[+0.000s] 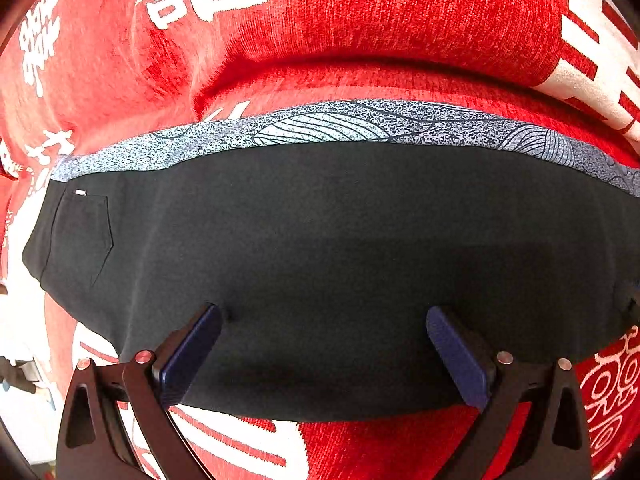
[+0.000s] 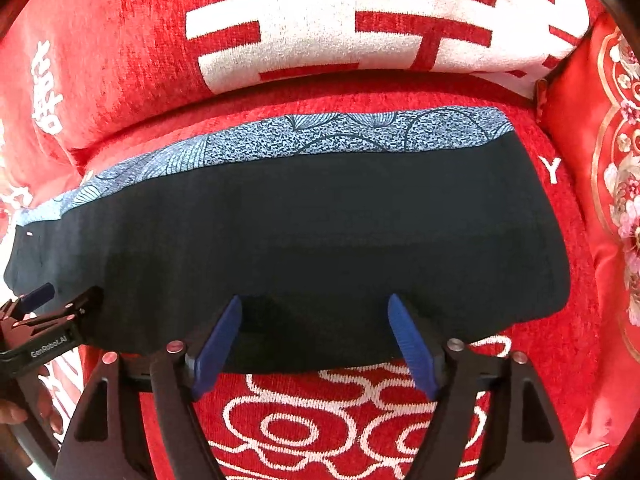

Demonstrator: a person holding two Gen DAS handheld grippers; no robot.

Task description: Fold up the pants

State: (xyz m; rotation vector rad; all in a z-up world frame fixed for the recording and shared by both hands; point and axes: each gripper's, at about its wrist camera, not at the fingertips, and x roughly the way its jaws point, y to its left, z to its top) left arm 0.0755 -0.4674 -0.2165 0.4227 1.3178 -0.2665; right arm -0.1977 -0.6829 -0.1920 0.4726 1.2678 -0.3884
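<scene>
The black pants (image 1: 320, 248) lie flat, folded lengthwise, on a red seat cover; a blue patterned strip (image 1: 320, 126) shows along their far edge and a back pocket (image 1: 80, 236) at the left end. My left gripper (image 1: 324, 316) is open, its blue pads resting on the pants' near edge. In the right wrist view the pants (image 2: 320, 232) span the seat, with the patterned strip (image 2: 320, 132) behind. My right gripper (image 2: 316, 304) is open over the near edge towards the right end. The left gripper (image 2: 48, 312) shows at far left.
The red cover with white characters (image 2: 328, 412) spans the seat, and a backrest cushion (image 2: 340, 20) rises behind. A red floral pillow (image 2: 616, 200) stands at the right end. A hand (image 2: 24, 412) holds the left gripper's handle.
</scene>
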